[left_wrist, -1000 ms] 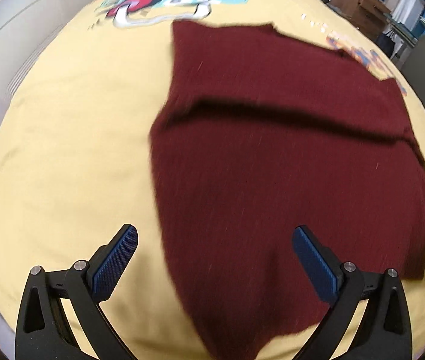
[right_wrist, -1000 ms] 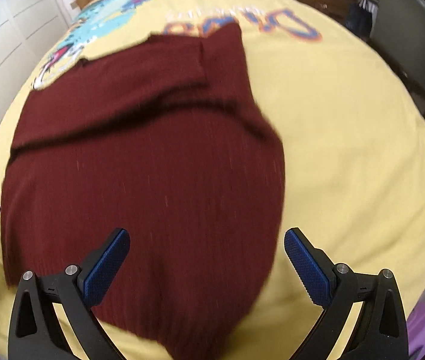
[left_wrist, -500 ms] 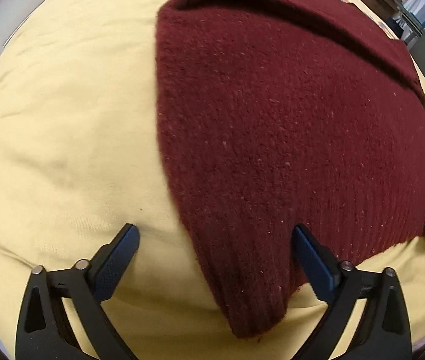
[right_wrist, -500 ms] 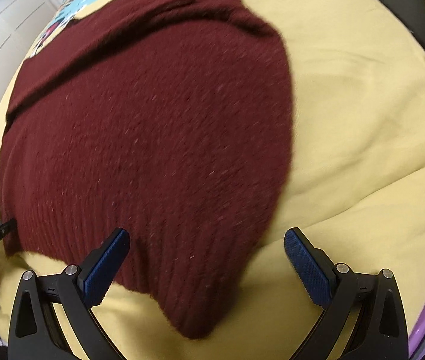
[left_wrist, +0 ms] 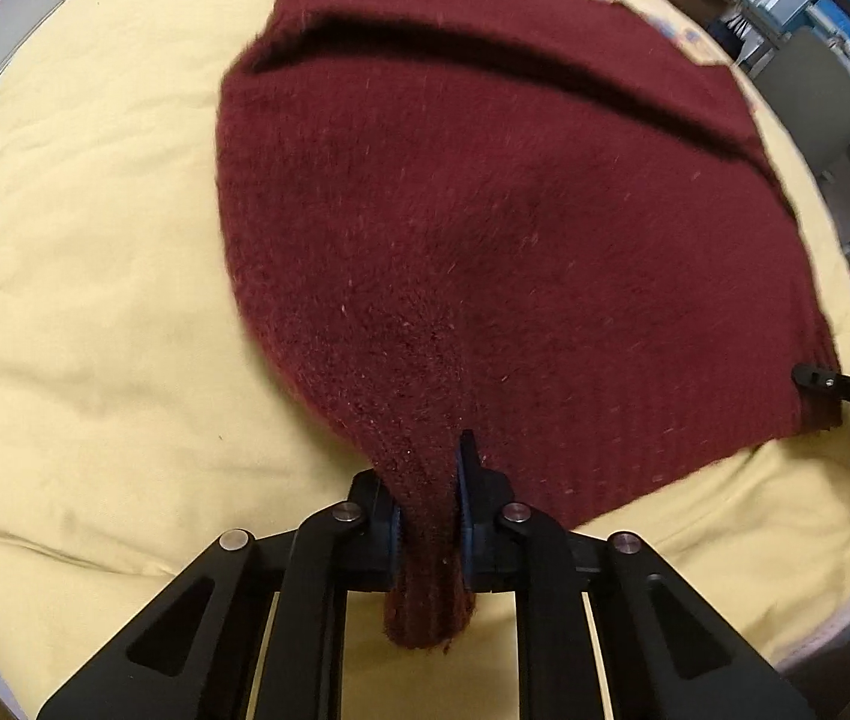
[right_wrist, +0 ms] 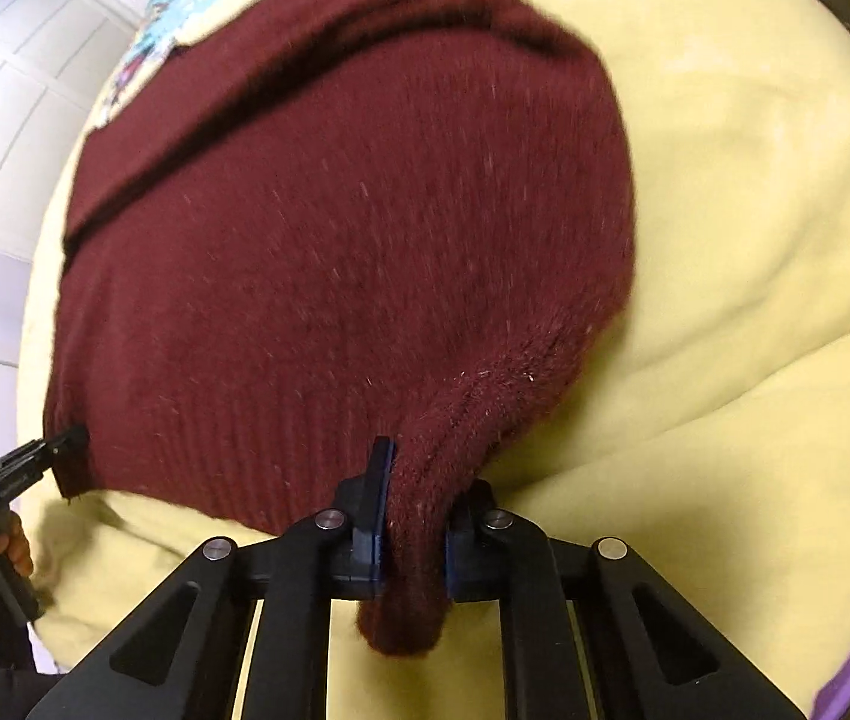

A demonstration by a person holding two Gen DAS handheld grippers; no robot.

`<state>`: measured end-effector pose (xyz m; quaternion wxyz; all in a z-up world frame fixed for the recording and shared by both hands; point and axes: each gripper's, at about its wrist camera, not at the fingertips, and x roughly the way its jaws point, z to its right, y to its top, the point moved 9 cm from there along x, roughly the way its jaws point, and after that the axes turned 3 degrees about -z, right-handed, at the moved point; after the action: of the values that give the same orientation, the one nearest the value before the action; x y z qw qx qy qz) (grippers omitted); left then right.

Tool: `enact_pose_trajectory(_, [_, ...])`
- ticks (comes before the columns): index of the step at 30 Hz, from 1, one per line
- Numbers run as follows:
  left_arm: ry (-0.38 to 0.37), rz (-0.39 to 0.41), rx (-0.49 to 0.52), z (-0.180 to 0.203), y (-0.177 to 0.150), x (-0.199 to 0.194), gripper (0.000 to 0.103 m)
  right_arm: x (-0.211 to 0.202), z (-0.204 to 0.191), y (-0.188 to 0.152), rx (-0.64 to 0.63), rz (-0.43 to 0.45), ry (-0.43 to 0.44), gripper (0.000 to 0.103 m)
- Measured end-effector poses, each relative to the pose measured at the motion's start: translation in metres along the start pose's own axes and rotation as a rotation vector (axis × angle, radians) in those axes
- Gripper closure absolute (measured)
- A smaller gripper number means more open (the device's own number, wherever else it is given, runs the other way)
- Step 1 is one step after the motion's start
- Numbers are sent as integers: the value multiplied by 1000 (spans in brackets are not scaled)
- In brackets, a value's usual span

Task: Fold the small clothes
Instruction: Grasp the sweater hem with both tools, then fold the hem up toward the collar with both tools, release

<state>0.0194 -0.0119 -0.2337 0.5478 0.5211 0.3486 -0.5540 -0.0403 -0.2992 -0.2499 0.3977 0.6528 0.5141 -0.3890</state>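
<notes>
Nearest to each camera, the left hand-held gripper (left_wrist: 429, 516) was clenched on one near corner of the sweater (left_wrist: 484, 210), and the right hand-held gripper (right_wrist: 410, 531) was clenched on the other near corner, with the ribbed hem bunched between the fingers. The sweater lay spread on the yellow blanket (left_wrist: 77, 240), and a fold line already ran across its far part. The step in hand seemed to be the grasp for folding the hem upward. The next move probably called for lifting both corners together and carrying them evenly toward the far edge.
</notes>
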Motion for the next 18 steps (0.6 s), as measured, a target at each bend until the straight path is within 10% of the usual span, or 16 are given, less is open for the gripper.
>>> enact_pose_trajectory(18, [-57, 296, -41, -12, 163, -121, 92, -131, -56, 198, -77, 376, 58, 91])
